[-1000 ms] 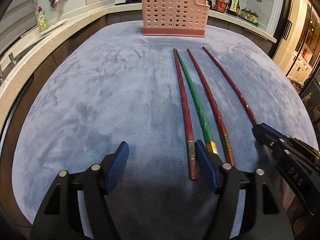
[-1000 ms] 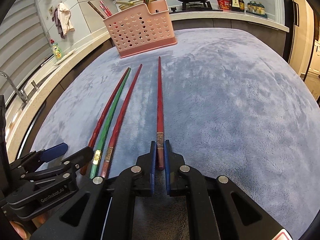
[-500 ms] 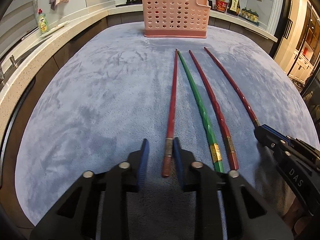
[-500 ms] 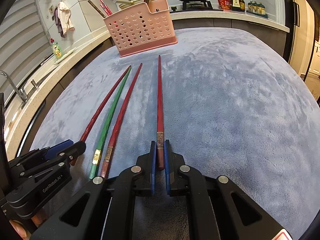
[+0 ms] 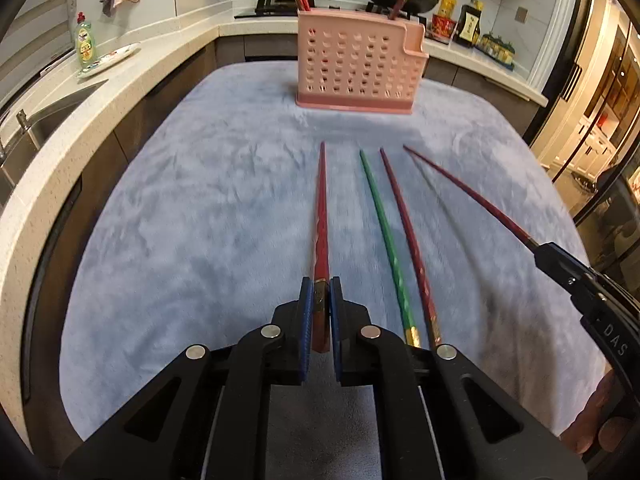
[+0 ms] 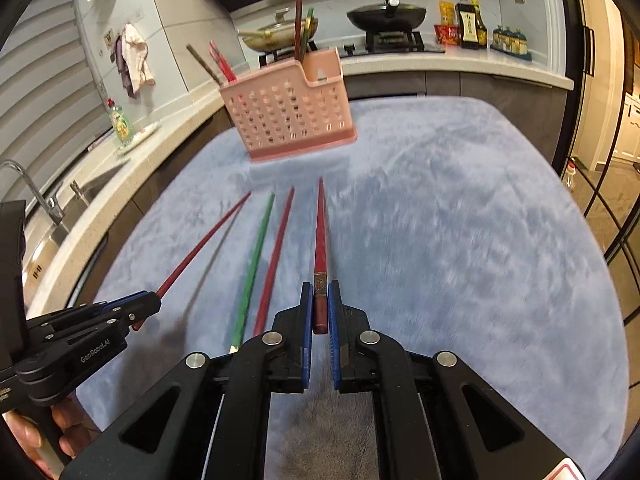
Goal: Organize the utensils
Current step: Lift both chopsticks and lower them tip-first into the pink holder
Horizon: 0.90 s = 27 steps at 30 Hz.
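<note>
**Both chopsticks aimed at the pink holder**

From the left wrist view, our left hand-held gripper [image 5: 320, 312] is clenched on the butt end of a red chopstick [image 5: 321, 216]. Its long axis runs straight forward, tip pointing at the pink utensil holder [image 5: 358, 66] standing ahead at the far end of the blue-covered bench [image 5: 180, 216]. A green chopstick [image 5: 386, 236] and a dark red chopstick [image 5: 408, 232] lie on the cloth just to its right, roughly parallel.

From the right wrist view, our right hand-held gripper [image 6: 320, 312] is likewise clenched on another red chopstick [image 6: 320, 232], tip raised toward the holder [image 6: 290, 114], which sits ahead and slightly left. We judge the two arms about equally near; each stick needs tilting upright before it drops into a compartment.
</note>
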Available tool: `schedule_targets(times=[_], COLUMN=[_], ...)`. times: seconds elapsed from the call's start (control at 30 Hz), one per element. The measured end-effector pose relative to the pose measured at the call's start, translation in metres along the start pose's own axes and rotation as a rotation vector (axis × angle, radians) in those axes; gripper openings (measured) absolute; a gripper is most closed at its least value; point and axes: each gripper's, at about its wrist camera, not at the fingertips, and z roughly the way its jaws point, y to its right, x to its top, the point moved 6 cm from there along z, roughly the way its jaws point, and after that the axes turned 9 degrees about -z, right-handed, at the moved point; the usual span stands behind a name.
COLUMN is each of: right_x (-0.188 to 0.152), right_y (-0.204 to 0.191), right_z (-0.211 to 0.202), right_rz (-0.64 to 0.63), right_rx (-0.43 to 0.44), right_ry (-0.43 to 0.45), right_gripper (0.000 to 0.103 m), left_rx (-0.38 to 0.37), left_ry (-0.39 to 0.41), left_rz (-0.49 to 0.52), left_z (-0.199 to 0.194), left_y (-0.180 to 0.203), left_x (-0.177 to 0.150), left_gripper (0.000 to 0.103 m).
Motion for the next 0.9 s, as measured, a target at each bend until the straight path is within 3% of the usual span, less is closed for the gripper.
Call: schedule_targets(times=[0.3,0.77,0.9], right_x=[0.079,0.188,0.224], right_y=[0.009,0.011,0.008], right_z=[-0.034,-0.051,-0.058], right_rz=[0.0,0.0,0.007], right_rx=[0.012,0.028,0.045], right_ry=[0.139,0.289,0.348], right_gripper=[0.007,0.007,0.007], left_rx=[-0.05,-0.096,-0.113], left_ry=[0.094,0.231,0.302], left_rz=[-0.038,-0.049,-0.057], left_z=[-0.034,-0.068,-0.088], left_y=[0.0,0.011,0.016], left_x=[0.067,0.172,0.212], left_gripper=[0.007,0.006,0.006])
